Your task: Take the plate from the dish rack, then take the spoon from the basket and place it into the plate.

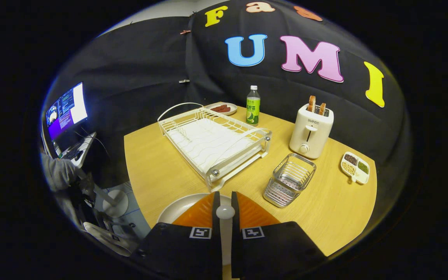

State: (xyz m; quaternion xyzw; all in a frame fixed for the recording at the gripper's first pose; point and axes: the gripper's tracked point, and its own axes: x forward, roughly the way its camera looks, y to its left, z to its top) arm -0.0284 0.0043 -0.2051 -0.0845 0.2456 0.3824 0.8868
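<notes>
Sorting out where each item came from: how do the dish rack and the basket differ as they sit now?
The dish rack is white, wide and flat, with a looped handle; the basket is bare metal, small and boxy. The dish rack stands beyond the gripper, the basket right of it. Both are wire, sit on the wooden table and look empty. The fingers are shut on the spoon, above the plate.

The gripper points forward and downward, its two fingers standing side by side and nearly parallel, with only a narrow gap between them. In that gap a small rounded white piece sits pinched, and both fingers press against it, one from each side. The finger bodies widen toward the base, each carrying a square marker on its top face. Off to the left, a person's grey sleeve shows, bent at the arm.
</notes>
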